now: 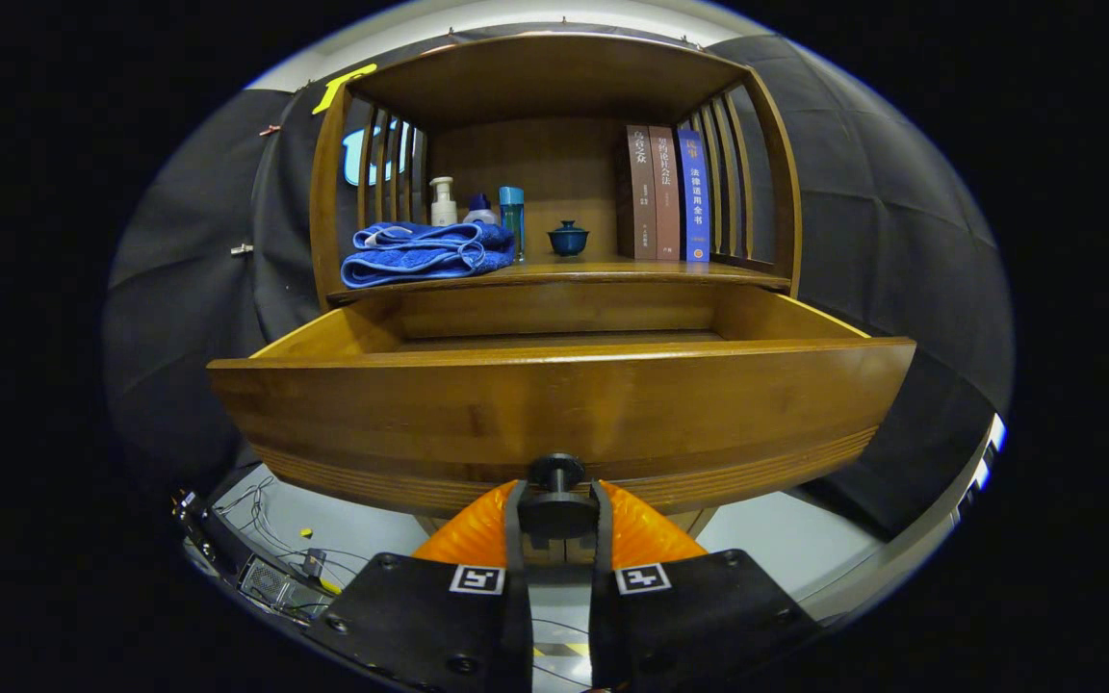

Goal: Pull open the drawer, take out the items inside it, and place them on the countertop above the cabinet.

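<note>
The wooden drawer (pixel 554 404) stands pulled out from the cabinet, its front panel right before me. Its dark round knob (pixel 556 493) sits between my fingers, and my gripper (pixel 556 515) is shut on it, one finger (pixel 514 525) on each side. Past the front panel I see the drawer's inner walls and a strip of its floor (pixel 564 339); the front panel hides whatever lies lower inside. Above the drawer is the countertop (pixel 603 272) of the cabinet, under a wooden shelf frame.
On the countertop lie a folded blue towel (pixel 425 252), a pump bottle (pixel 443 202), a small bottle (pixel 480 209), a teal bottle (pixel 512 218), a small blue lidded cup (pixel 568 238) and three upright books (pixel 667 192). Cables and a small device (pixel 270 577) lie on the floor below left.
</note>
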### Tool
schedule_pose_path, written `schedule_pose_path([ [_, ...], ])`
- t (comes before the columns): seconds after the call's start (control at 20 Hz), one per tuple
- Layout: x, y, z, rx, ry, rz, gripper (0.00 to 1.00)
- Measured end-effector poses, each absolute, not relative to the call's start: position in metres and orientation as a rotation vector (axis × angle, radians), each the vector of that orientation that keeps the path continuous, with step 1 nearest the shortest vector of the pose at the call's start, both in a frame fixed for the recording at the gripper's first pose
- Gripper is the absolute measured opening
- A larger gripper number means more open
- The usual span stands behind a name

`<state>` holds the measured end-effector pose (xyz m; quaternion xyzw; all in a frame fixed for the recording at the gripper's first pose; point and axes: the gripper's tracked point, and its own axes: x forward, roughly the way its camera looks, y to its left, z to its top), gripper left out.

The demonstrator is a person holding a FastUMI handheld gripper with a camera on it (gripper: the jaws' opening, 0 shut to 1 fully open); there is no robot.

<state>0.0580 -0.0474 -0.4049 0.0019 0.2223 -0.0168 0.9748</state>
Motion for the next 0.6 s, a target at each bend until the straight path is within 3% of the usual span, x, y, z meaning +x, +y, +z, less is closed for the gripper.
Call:
schedule_pose_path([
  [0.15,0.058,-0.048,-0.405,0.005,0.446,-0.028,0.4],
  [0.5,0.049,-0.054,-0.38,0.027,0.425,-0.032,1.0],
  [0.6,0.05,-0.054,-0.361,0.037,0.416,-0.025,1.0],
])
